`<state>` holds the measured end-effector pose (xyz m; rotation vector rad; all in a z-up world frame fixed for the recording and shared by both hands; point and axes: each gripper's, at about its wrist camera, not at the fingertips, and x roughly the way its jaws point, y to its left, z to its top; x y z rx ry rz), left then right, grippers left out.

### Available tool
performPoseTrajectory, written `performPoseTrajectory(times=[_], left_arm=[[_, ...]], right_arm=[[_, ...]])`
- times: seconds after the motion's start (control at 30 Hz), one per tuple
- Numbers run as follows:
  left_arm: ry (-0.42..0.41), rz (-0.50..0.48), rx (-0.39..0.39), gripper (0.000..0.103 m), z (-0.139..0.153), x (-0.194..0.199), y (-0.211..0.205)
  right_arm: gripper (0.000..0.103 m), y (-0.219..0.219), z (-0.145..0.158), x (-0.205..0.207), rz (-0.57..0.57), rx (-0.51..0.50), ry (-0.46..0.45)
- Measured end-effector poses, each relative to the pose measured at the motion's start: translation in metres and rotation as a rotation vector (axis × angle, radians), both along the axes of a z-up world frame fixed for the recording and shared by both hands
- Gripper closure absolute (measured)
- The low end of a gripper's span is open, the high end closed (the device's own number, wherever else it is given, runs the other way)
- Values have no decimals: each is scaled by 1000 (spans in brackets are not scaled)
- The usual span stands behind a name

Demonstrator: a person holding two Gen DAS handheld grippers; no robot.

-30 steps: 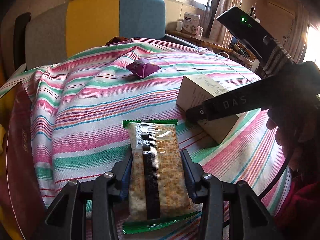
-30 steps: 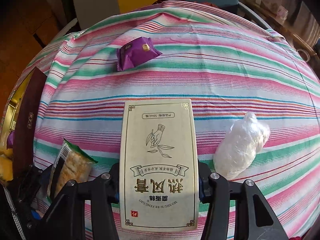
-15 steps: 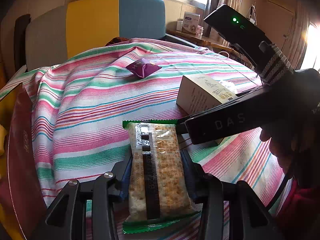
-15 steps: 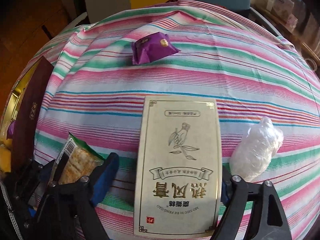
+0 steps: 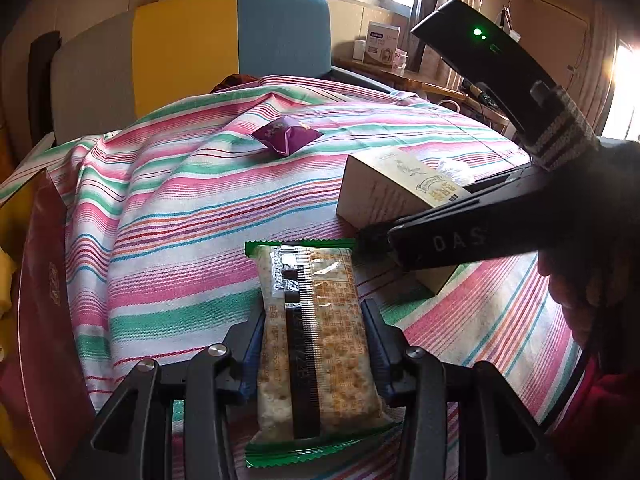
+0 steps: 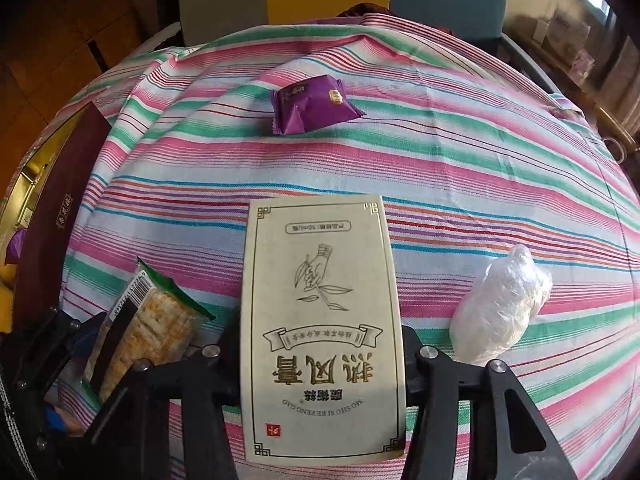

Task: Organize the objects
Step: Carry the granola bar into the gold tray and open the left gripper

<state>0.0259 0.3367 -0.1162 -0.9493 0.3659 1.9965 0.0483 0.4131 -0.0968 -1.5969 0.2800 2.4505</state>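
My left gripper [image 5: 314,344] is shut on a green-edged cracker packet [image 5: 314,336], held low over the striped tablecloth [image 5: 168,216]. The packet also shows in the right wrist view [image 6: 148,332], at the lower left. My right gripper [image 6: 322,344] is shut on a cream box with gold lettering [image 6: 322,312], which sits just right of the packet. In the left wrist view the box [image 5: 392,200] shows behind the right gripper's black arm. A purple snack packet [image 6: 314,104] lies farther back on the cloth; it also shows in the left wrist view [image 5: 286,136].
A clear crumpled plastic bag [image 6: 500,308] lies right of the box. A dark red box lid [image 5: 44,312] and a gold tin [image 6: 24,196] stand at the left edge. A grey, yellow and blue chair back [image 5: 188,48] stands behind the table.
The right gripper opened about half a second ago and has shut again on the cream box, a little farther forward. The left gripper still holds the cracker packet in place.
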Motion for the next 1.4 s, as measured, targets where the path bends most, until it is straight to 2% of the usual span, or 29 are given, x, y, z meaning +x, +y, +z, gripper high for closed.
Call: performPoseTrajectory(times=[0.1,0.27,0.33,0.4,0.53,0.73,0.87,0.97,1.07,1.23,1.33,1.4], left_arm=[[8,0,-9,58,0,1,0],[15,0,-23,58,0,2,2],[11,-3,-28,59,1,2,2],[13,-7,-39,59,2,1,3],[-7,-3,-52,59,6,1,3],[-24,-21,-4,60,31,11,-8],[-55,15,35,75,45,10,-26],[-47,38,86,77,61,9,-41],[-44,55,102,79,69,6,-51],[-97,52,81,79,66,5,-54],[-68,35,61,76,64,11,-49],[-92,13,44,68,61,12,-45]], right_arm=[[49,7,-1,1,-17,-53,4],[49,6,-1,3,-18,-46,8],[45,8,-1,5,-28,-65,27],[34,7,-2,7,-21,-86,41],[32,-4,0,5,27,-24,25],[33,-6,-1,4,43,2,21],[34,-5,0,5,47,3,22],[34,-4,-1,5,47,2,23],[34,-5,-1,4,47,5,23],[34,-7,-2,0,43,4,25],[34,-6,-1,0,38,-4,26],[34,-4,-1,0,33,-17,26]])
